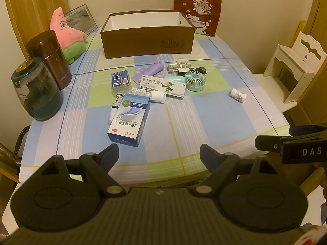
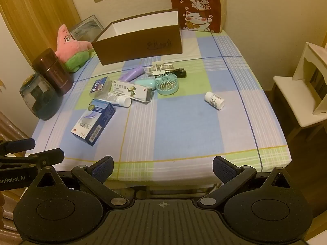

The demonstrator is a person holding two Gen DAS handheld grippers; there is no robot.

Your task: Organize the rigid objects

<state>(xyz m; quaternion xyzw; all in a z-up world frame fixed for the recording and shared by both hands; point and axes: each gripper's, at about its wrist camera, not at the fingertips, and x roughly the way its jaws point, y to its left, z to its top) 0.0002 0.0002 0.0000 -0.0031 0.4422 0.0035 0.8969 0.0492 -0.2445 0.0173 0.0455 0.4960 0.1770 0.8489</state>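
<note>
An open brown box point(image 1: 148, 42) point(image 2: 141, 46) stands at the far side of the checked table. In front of it lie a blue-white medicine box point(image 1: 128, 120) point(image 2: 94, 121), a long white ointment carton point(image 1: 163, 85) point(image 2: 132, 90), a teal mini fan point(image 1: 196, 80) point(image 2: 166, 82), a purple tube point(image 1: 152, 70) point(image 2: 132, 73), a small clear case point(image 1: 121, 82) point(image 2: 100, 86) and a white pill bottle point(image 1: 238, 95) point(image 2: 214, 100). My left gripper point(image 1: 159, 155) and right gripper point(image 2: 163, 168) are open and empty, at the table's near edge.
A teal-lidded jar point(image 1: 35, 89) point(image 2: 38, 98) and a brown canister point(image 1: 50, 58) point(image 2: 53, 71) stand at the left edge, with a pink plush point(image 1: 67, 34) point(image 2: 71, 47) behind. A cat cushion point(image 1: 197, 13) point(image 2: 198, 10) leans on the wall. A white chair point(image 1: 294, 65) point(image 2: 306, 83) stands to the right.
</note>
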